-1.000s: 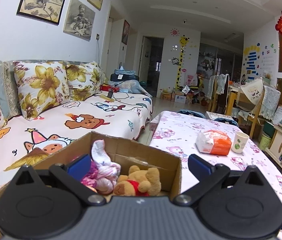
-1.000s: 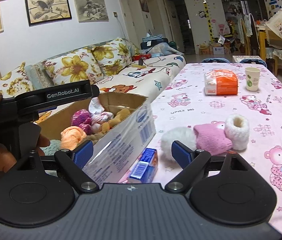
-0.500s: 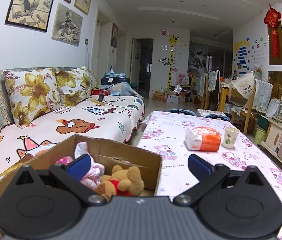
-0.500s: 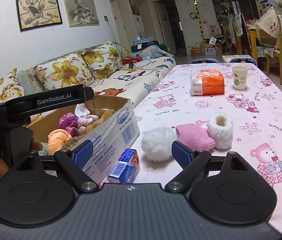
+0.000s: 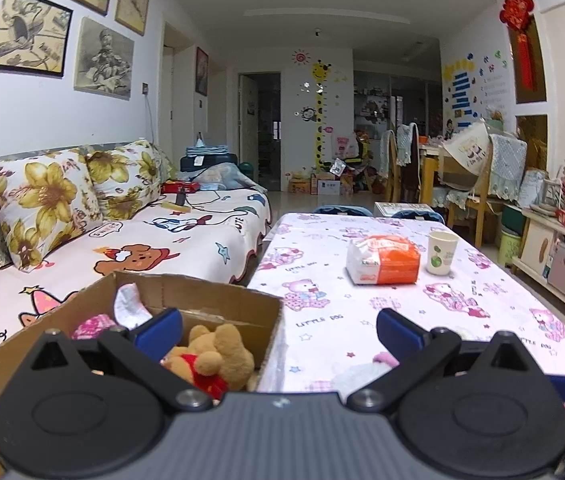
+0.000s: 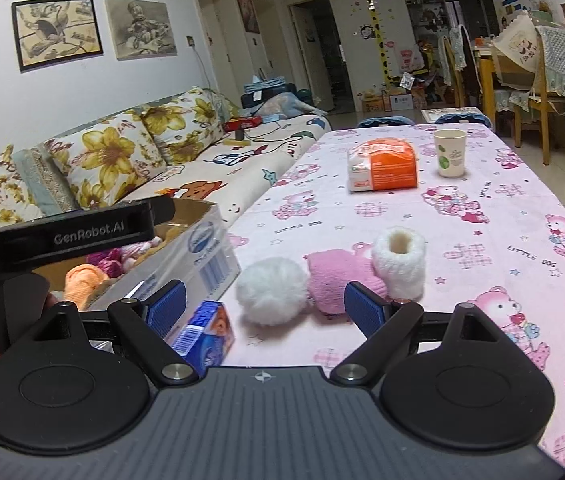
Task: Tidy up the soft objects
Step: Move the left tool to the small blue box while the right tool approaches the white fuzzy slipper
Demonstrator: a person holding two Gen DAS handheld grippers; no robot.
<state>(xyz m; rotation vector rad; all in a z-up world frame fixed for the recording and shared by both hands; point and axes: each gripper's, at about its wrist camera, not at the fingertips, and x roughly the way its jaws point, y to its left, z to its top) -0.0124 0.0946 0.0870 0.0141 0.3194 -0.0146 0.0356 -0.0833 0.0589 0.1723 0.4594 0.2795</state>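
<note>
A cardboard box (image 5: 210, 292) (image 6: 202, 248) at the table's left edge holds a yellow teddy bear (image 5: 214, 356), a white sock (image 5: 128, 308), pink cloth and an orange yarn ball (image 6: 82, 280). My left gripper (image 5: 278, 326) hangs open and empty over the box's right wall. In the right wrist view a white pompom (image 6: 272, 290), a pink sock (image 6: 338, 282) and a white fluffy cuff (image 6: 398, 262) lie together on the pink tablecloth. My right gripper (image 6: 264, 306) is open just short of the pompom, holding nothing.
A small blue carton (image 6: 204, 336) lies beside the box. Farther back stand an orange-and-white tissue pack (image 6: 382, 166) (image 5: 382, 260) and a paper cup (image 6: 448, 152) (image 5: 440, 252). A sofa with flowered cushions (image 5: 122, 240) runs along the left.
My left gripper has drawn back and swung right, so more of the table shows. My right gripper has backed away and risen a little; the pompom and socks lie fully in view.
</note>
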